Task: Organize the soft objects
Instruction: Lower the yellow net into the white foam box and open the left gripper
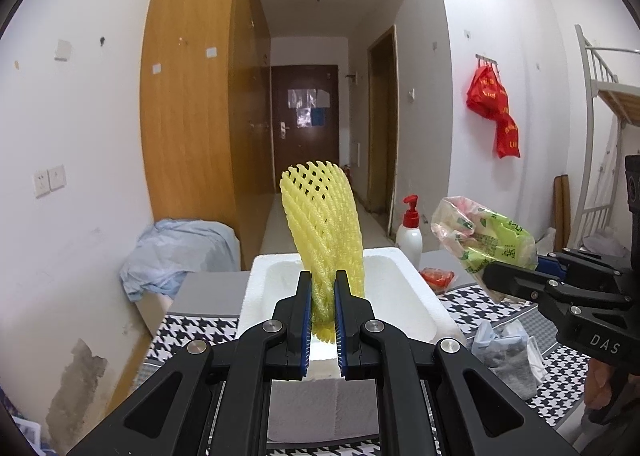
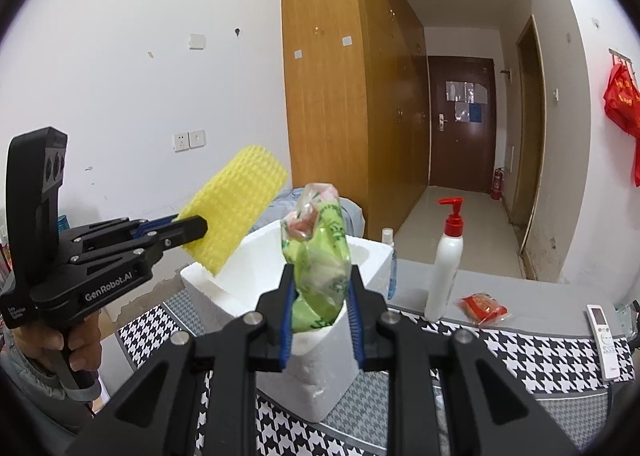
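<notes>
My left gripper (image 1: pixel 323 288) is shut on the lower end of a yellow foam net sleeve (image 1: pixel 322 223), which stands up above the white foam box (image 1: pixel 416 292). From the right wrist view that same left gripper (image 2: pixel 202 227) holds the yellow foam net sleeve (image 2: pixel 236 207) over the left rim of the white foam box (image 2: pixel 208 284). A crumpled green-printed plastic bag (image 2: pixel 320 256) is pinched in my right gripper (image 2: pixel 320 288), just above the box's near corner. The right gripper (image 1: pixel 490 276) with the plastic bag (image 1: pixel 484 236) shows at the right of the left view.
A white pump bottle (image 2: pixel 446 268) with a red top stands right of the box. A red snack packet (image 2: pixel 484 308) and a white remote (image 2: pixel 604 340) lie on the houndstooth cloth (image 2: pixel 540 356). Grey and blue soft items (image 1: pixel 508 356) lie by the box. A blue cloth (image 1: pixel 180 256) covers something at left.
</notes>
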Available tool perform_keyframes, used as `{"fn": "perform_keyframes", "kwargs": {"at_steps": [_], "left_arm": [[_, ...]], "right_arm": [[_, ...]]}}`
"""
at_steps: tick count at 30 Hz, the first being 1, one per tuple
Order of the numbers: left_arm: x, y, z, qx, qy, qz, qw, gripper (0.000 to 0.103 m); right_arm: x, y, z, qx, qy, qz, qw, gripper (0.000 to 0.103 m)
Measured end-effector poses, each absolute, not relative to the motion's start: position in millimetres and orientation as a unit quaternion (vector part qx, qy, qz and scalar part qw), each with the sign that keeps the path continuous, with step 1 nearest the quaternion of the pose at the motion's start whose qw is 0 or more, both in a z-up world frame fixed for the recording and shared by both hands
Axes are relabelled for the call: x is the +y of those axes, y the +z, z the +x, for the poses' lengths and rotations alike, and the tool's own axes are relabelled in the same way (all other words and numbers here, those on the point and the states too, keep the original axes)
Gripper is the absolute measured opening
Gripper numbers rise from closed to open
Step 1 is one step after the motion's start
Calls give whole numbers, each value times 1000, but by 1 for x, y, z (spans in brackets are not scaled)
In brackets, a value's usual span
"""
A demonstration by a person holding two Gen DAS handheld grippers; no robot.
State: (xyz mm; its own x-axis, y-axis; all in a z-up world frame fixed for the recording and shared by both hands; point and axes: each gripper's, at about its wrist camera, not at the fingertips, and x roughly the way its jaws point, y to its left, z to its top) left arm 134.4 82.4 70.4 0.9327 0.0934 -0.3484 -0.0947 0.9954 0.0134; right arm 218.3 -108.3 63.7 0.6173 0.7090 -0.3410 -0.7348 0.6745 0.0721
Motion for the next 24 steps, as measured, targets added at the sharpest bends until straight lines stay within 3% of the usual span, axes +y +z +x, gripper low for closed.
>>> {"fn": "perform_keyframes", "kwargs": {"at_steps": [17,20,22,24], "left_arm": [[93,58,170,219,34,-12,975,12],[93,56,171,222,38,-7,974,32],[95,56,169,217,39,-7,975,58],[96,56,166,211,40,-7,977,65]], "right_arm": [[-94,58,233,191,395,-40,898,28],[-93,57,235,194,392,-40,898,28],[-93,57,235,194,391,-39,899,28],[-93,57,236,194,391,-39,899,28]]}}
